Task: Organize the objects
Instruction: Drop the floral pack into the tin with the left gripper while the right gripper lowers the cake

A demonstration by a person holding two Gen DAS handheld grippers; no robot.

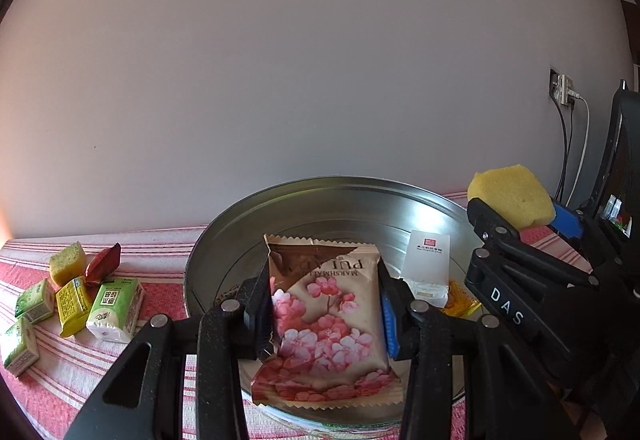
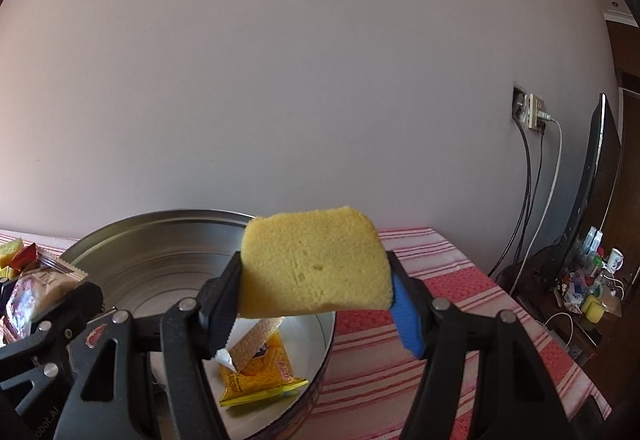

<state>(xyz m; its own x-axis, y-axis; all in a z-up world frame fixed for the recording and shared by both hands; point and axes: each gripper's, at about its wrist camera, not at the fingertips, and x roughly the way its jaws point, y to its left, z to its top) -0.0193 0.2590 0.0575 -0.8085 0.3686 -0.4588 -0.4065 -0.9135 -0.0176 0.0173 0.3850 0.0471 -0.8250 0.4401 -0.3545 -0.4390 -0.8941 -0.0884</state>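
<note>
**Both grippers loaded above the metal pan**

While the left gripper [image 1: 326, 314] clamps a beige foil snack packet printed with pink blossoms [image 1: 326, 316], the packet stands nearly upright between its fingers, its torn zigzag top edge farthest from the camera and its lettering upside down. Directly under and beyond this gripper sits the round, shallow silver metal pan [image 1: 240, 224], holding a small white card box [image 1: 426, 264] and an orange-yellow sachet [image 2: 260, 372] ahead and to its right. To its left, on the red-and-white striped cloth of the counter [image 1: 160, 252], lie several green and yellow wrapped sweets [image 1: 74, 304].

The right gripper [image 2: 316, 294] is clenched on a soft yellow sponge block [image 2: 316, 272], squeezed by its two side faces and lying flat across the fingers. It hangs over the near right rim of the pan, level with the left gripper and just beside it.
</note>
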